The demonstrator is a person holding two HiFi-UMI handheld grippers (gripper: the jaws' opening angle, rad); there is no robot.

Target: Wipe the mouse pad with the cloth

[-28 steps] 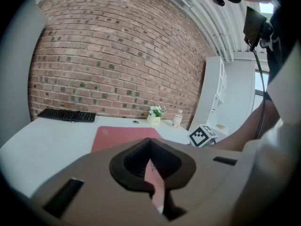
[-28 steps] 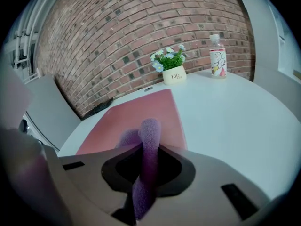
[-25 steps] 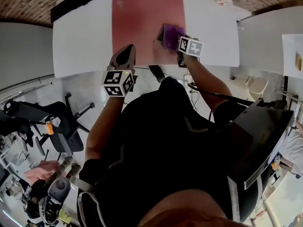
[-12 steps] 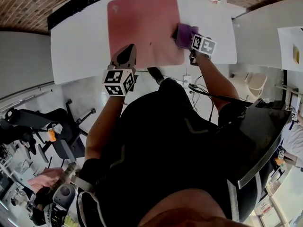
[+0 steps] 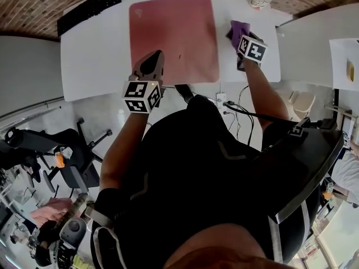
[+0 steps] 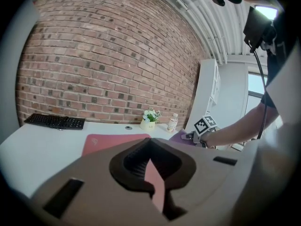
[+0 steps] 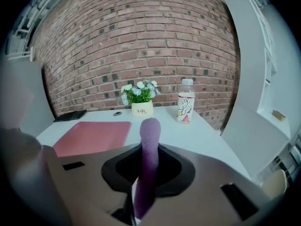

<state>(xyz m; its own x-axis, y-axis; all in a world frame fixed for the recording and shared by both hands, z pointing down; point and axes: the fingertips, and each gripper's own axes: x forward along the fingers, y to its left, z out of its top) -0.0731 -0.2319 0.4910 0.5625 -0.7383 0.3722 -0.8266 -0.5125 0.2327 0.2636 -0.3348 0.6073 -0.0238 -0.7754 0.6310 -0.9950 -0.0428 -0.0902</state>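
Bright, even indoor light; strong fisheye bending, black corners; cloth [image 7: 148,164] softly blurred up close.

One mouse pad [image 5: 171,38] is lying on one table [image 5: 90,55]. Around the pad are showing one keyboard [image 5: 90,7], one flowerpot [image 7: 141,108], one bottle [image 7: 186,102], one cloth [image 5: 241,26] and two grippers: left gripper [image 5: 155,56], right gripper [image 5: 238,37].

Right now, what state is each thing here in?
Mouse pad: lying flat on the table.
Cloth: pinched in the right gripper, beside the pad.
Right gripper: shut on cloth.
Left gripper: shut, empty, above pad's near edge.
Bottle: upright, capped.
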